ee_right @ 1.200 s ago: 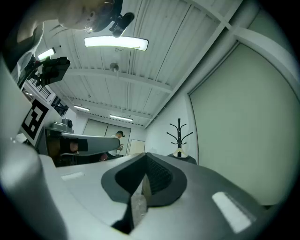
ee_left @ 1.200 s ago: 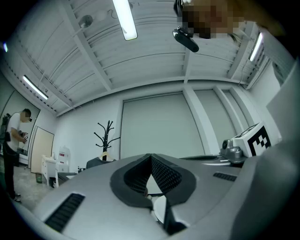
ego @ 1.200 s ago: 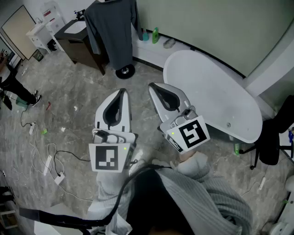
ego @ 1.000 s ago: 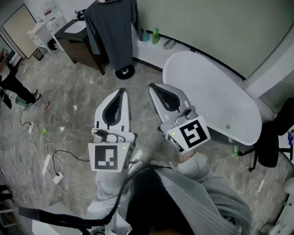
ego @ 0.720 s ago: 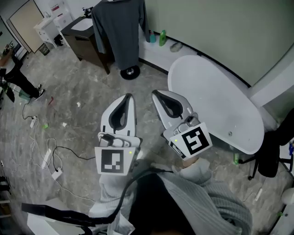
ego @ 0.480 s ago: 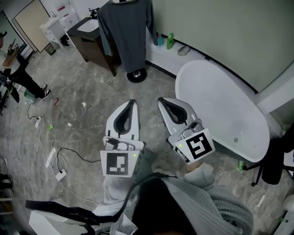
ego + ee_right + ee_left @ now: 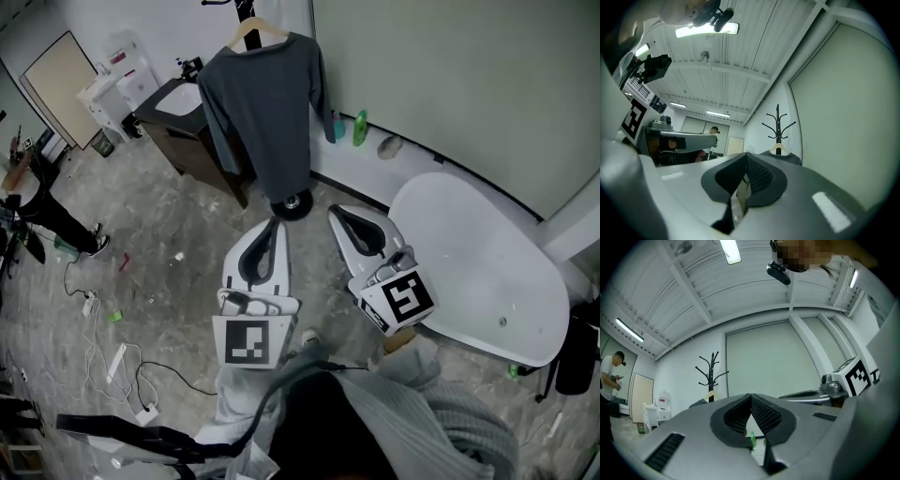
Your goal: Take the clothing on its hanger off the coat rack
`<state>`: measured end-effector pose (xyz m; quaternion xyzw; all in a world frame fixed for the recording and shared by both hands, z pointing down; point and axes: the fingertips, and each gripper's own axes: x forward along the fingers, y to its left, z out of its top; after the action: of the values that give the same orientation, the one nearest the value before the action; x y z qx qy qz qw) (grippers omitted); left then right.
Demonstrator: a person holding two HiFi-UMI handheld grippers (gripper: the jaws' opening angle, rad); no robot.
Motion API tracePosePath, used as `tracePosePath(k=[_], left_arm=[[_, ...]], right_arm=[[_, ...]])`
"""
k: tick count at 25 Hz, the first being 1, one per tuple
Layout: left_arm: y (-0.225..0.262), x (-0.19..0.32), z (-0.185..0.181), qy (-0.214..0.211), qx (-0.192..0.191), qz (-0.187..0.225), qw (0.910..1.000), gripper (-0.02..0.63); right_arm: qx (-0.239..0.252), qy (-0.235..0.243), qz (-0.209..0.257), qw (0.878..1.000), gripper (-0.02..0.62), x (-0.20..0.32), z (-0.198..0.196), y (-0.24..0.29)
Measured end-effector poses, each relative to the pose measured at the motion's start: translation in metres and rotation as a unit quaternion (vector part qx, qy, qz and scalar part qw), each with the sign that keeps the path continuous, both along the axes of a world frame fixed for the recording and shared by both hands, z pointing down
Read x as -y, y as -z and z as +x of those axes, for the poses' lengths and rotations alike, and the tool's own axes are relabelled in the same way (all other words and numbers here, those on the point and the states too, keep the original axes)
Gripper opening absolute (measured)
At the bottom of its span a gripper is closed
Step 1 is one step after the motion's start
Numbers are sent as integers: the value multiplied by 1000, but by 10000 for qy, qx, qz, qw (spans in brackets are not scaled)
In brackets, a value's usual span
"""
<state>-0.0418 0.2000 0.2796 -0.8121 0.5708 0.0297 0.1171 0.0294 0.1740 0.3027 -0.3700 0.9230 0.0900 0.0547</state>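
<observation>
Grey top (image 7: 267, 112) hung on hanger (image 7: 255, 31) at coat rack (image 7: 292, 204), left claw (image 7: 273, 225) and right claw (image 7: 335, 212) pressed together, empty, pointed toward it.

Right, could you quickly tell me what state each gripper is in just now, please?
Left gripper: closed, holding nothing.
Right gripper: closed, holding nothing.

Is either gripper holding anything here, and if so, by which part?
Nothing is held. The left gripper and the right gripper are both shut and empty; the grey shirt hangs on its hanger on the coat rack, untouched.
</observation>
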Motion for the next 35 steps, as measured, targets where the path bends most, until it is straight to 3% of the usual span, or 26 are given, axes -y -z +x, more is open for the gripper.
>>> tracePosePath(k=[8, 15, 23, 29, 35], left_arm=[[12, 141, -75, 176, -48, -22, 9998, 5], [-11, 296, -128, 643, 17, -81, 9979, 5], [42, 474, -163, 1290, 335, 316, 9906, 5], [52, 554, -176, 1401, 685, 139, 9877, 5], [54, 600, -190, 1475, 871, 43, 9852, 5]], right_arm=[[-91, -128, -63, 9999, 3, 140, -56, 9], [-255, -89, -3, 9996, 3, 303, -90, -11], [-242, -124, 492, 9984, 3, 497, -94, 39], [-416, -98, 471, 9980, 3, 583, -105, 46], [-631, -181, 589, 9961, 3, 625, -125, 54]])
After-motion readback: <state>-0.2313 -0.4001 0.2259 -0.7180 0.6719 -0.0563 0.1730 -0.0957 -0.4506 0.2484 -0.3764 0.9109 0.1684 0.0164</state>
